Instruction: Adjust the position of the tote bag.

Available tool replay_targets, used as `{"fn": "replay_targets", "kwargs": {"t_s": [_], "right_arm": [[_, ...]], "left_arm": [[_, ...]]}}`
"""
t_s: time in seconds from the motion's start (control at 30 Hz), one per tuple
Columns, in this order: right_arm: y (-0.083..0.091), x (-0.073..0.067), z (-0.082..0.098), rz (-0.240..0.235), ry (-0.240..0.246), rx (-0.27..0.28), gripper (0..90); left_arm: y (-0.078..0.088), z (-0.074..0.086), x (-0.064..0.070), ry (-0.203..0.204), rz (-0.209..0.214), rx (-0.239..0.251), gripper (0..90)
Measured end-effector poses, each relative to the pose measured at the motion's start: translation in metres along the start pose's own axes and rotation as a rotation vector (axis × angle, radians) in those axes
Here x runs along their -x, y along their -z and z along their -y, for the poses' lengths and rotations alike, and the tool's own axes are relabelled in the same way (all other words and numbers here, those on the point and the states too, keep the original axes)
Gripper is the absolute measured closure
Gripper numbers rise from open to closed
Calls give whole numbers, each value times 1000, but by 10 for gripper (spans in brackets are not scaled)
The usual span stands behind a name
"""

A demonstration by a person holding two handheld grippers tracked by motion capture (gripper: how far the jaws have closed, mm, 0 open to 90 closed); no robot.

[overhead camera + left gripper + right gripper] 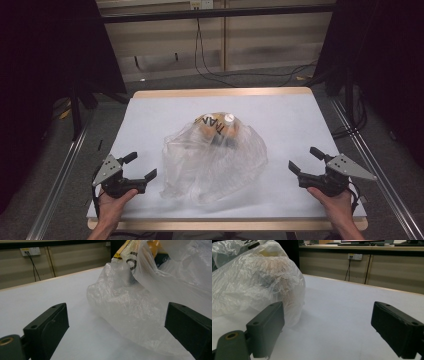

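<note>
A crumpled clear plastic bag lies in the middle of the white table. Inside it, at the far end, are a yellow pack with black letters and a white cap. My left gripper rests at the bag's near left, jaws wide apart and bare. In the left gripper view the bag bulges just ahead and to the right of the left gripper. My right gripper sits open at the bag's near right, a gap away; in its own view the bag lies left of the right gripper.
The table's wooden edge runs along the far side. Metal rails flank both sides. Cables trail on the floor behind, and dark stands rise at both sides. Bare tabletop surrounds the bag.
</note>
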State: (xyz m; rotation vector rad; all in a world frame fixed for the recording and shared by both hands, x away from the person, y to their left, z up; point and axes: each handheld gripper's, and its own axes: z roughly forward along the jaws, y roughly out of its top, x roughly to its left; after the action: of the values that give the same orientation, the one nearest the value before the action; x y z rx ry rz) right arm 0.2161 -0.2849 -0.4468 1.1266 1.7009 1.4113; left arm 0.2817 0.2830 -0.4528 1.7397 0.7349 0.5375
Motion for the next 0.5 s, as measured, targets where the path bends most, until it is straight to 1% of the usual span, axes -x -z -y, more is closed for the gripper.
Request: {"fn": "replay_targets", "kwargs": {"t_s": [0.03,0.07,0.1,0.13,0.17,0.2,0.23,0.27,0.3,0.37,0.4,0.43,0.47,0.5], "right_arm": [[0,0,0,-11,2,-1,131],[0,0,0,-11,2,-1,131],[0,-2,-1,-21,4,-7,147],[1,-2,-1,-26,9,-14,166],[0,-3,-1,-36,12,-17,179],[0,-3,-1,-43,20,-23,187],[0,-3,-1,-43,20,-23,187],[0,-4,-1,-57,21,-35,236],[0,-5,-2,-66,24,-38,239],[0,-5,-2,-73,32,-41,245],[-1,-6,-2,-98,27,-58,291],[-1,-7,-2,-110,30,-63,303],[-2,-8,-2,-119,26,-67,308],[-2,-8,-2,-119,26,-67,308]], "left_arm": [[0,0,0,11,10,0,45],[0,0,0,11,10,0,44],[1,0,-1,8,9,-6,42],[1,0,0,29,9,-1,43],[1,0,0,29,9,-1,47],[1,-1,-1,38,18,-8,47],[1,-1,-1,38,18,-8,47],[2,-1,0,19,17,-20,47],[1,-1,0,14,20,-19,48],[2,-2,2,21,21,-27,52],[1,-3,4,24,24,-31,55],[1,-3,5,26,24,-28,59],[1,-3,7,17,23,-37,67],[1,-3,7,17,23,-37,76]]}}
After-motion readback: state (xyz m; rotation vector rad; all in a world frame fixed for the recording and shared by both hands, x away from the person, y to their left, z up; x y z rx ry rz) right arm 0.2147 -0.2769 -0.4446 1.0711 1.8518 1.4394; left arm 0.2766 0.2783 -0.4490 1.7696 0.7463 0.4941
